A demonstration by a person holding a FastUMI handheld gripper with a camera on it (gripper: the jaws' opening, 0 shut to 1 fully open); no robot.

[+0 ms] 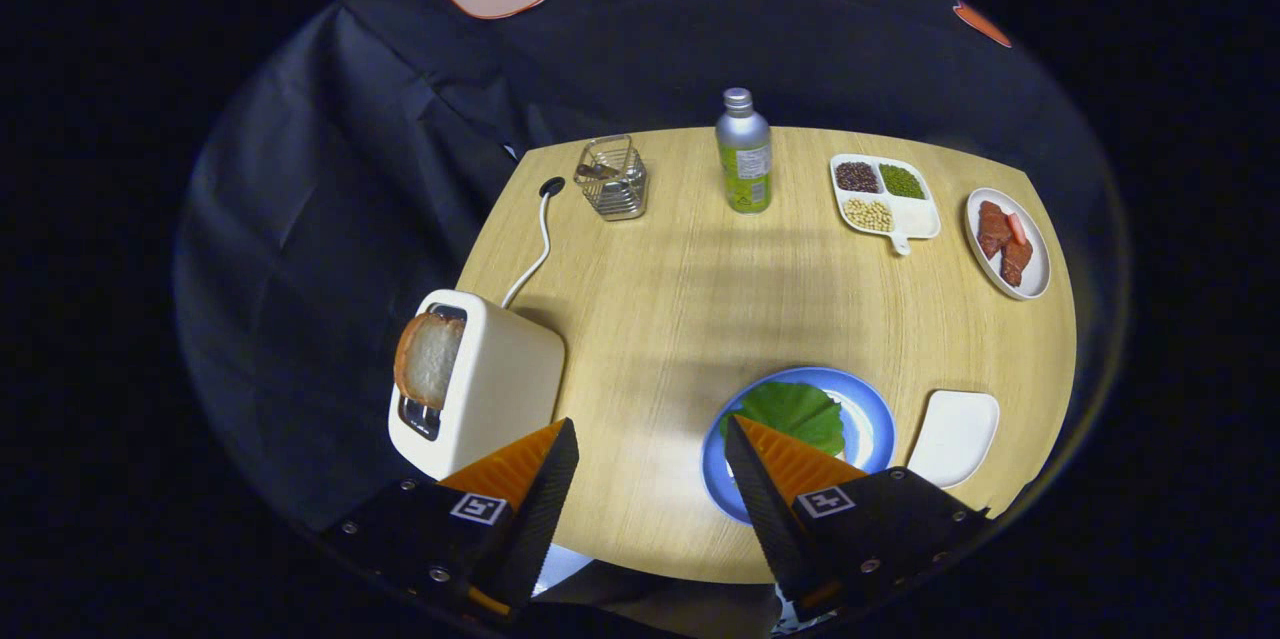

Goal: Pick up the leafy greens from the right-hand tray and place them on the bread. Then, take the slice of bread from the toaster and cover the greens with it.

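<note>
Gripper (pixel 650 444): fingers spread wide, holding nothing, lower centre.
Greens (pixel 800 414): on blue plate (pixel 875 419), beside right finger.
Bread slice (pixel 428 359): upright in toaster (pixel 500 394), lower left.
Bottle (pixel 744 154): label unreadable, top centre.

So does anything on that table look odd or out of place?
Nothing is spilled or broken. The bread leans outward from the toaster slot instead of standing straight. The greens lie neatly on the blue plate. The claw is open, holding nothing.
</note>
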